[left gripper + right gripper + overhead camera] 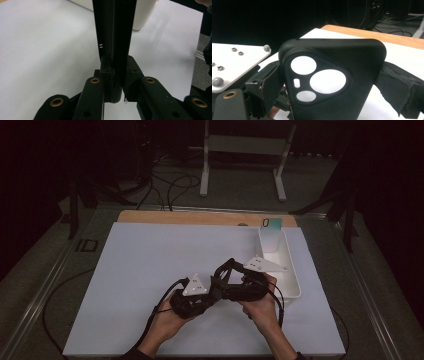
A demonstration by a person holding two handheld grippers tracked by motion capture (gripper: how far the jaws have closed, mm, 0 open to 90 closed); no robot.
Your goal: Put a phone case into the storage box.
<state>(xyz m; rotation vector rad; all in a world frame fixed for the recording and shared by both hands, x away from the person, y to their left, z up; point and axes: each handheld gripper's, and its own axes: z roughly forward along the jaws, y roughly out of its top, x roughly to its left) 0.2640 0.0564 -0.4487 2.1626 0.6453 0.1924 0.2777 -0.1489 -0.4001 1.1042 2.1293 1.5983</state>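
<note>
Black phone case (pixel 329 82) upright, edge-on, clamped in left hand-held gripper (pixel 117 82); right grip state unclear.

Dim, dark surroundings; soft glare on the white table sheet (pixel 150 270); close foregrounds blurred.

Phone case (pixel 332 82) bottom cut off

A black phone case (pixel 329 80) is held upright above the white desk (pixel 150 270), near its front edge. The case is made of matte, soft-looking material with rounded corners. Three round cut-outs and one small slot for the camera are seen in its upper part, and the white surface shows through them. In the left gripper view the case (pixel 115 37) is seen edge-on, as a thin dark strip.
</note>
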